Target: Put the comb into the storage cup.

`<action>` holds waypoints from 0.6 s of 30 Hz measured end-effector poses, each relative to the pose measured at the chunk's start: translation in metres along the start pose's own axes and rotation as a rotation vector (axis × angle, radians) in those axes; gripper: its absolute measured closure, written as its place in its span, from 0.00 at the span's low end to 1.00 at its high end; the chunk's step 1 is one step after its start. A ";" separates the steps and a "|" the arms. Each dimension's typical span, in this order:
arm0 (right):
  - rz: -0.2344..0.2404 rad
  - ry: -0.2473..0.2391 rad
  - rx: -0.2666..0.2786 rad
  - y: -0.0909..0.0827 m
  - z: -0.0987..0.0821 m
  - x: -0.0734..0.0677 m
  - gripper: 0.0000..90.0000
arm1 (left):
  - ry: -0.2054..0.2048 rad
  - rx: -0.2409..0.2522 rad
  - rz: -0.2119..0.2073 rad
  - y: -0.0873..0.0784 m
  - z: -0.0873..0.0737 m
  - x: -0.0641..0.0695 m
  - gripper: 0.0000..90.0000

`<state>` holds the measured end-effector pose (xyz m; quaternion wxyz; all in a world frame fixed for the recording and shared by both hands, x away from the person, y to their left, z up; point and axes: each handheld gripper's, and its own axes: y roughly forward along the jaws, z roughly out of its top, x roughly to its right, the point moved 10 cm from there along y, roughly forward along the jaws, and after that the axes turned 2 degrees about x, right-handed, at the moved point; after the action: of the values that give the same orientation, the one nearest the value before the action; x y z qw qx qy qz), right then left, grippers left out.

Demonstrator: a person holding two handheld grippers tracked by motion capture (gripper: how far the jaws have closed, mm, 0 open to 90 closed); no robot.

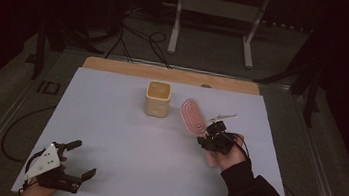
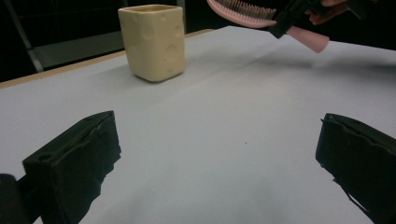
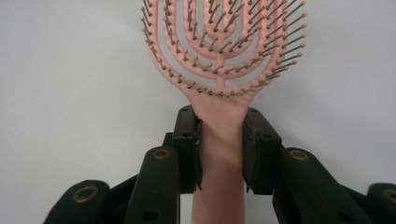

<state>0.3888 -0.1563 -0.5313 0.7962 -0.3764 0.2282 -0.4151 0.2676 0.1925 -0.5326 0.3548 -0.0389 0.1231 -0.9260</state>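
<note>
Hairbrush (image 3: 219,56), pink: handle pinched by right gripper (image 3: 220,140), lifted right of cream cup (image 1: 158,98), likely for insertion. Left gripper (image 1: 79,159): jaws spread, idle, nearer than cup.

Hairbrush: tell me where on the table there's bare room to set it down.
The white sheet lies bare between the cream cup and the left gripper, and along the near edge between both hands. The left strip beside the cup is free too. It is crowded only around the cup and under the right gripper that holds the hairbrush.
</note>
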 end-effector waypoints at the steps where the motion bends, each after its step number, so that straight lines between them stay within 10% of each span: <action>1: 0.005 -0.002 0.027 -0.001 0.003 0.000 0.78 | 0.001 -0.001 0.001 0.000 0.000 0.000 0.00; 18: 0.036 -0.044 0.321 -0.020 0.047 -0.019 0.78 | -0.006 0.001 -0.002 0.000 0.000 -0.001 0.00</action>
<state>0.4003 -0.1286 -0.4853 0.8583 -0.2493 0.1481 -0.4233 0.2683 0.1928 -0.5331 0.3540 -0.0416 0.1215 -0.9264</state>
